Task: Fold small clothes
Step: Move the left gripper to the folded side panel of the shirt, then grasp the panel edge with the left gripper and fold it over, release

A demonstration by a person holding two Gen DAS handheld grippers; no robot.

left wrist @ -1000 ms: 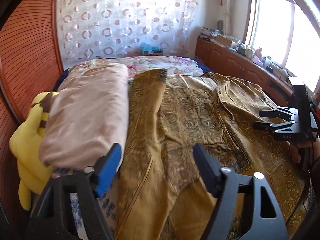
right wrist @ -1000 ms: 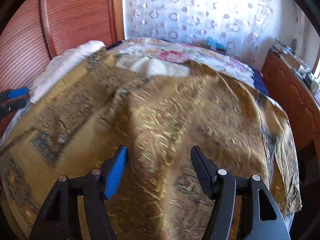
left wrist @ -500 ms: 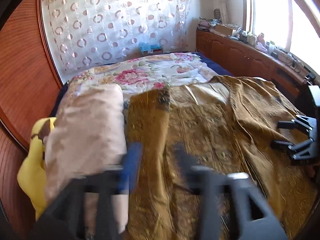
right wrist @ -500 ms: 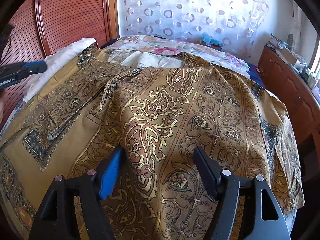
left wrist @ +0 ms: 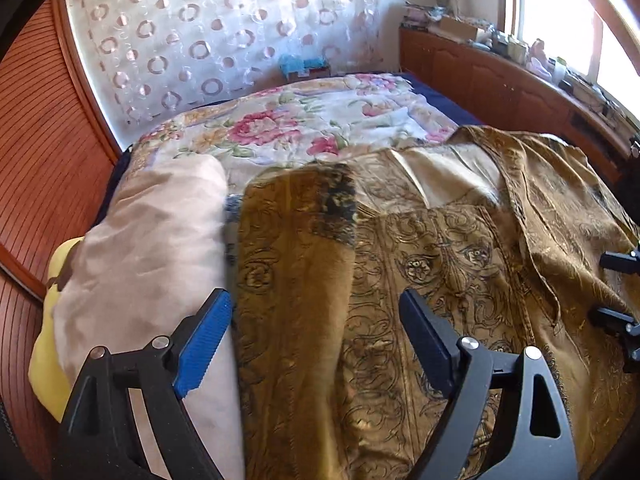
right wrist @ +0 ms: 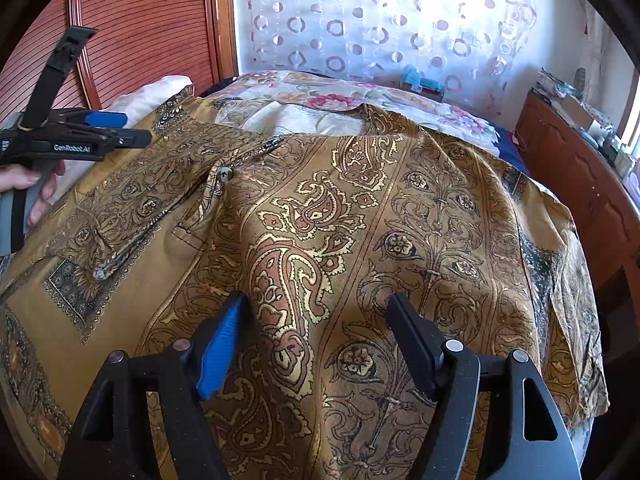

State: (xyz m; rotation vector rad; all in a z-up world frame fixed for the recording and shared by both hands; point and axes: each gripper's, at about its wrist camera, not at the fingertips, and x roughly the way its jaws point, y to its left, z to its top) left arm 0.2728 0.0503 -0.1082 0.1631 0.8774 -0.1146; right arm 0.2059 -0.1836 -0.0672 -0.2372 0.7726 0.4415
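So from the left: a yellow plush toy (left wrist: 44,364) sits at the bed's edge, with a pale pink folded blanket (left wrist: 152,264) next to it. The gold-brown paisley shirt (left wrist: 400,264) is spread flat across the floral bedspread (left wrist: 304,128). The left gripper (left wrist: 316,336) has just been opening, and its jaws gape wide above the shirt's sleeve with nothing pinched. The right gripper (right wrist: 316,340) is spread over the shirt too, gripping nothing.

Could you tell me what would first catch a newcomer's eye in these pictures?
The gold paisley shirt dominates, spread over the bed beneath both open grippers. Beside it on the left lies a pale pink pillow, and behind it the floral bedspread runs to the circle-patterned curtain.
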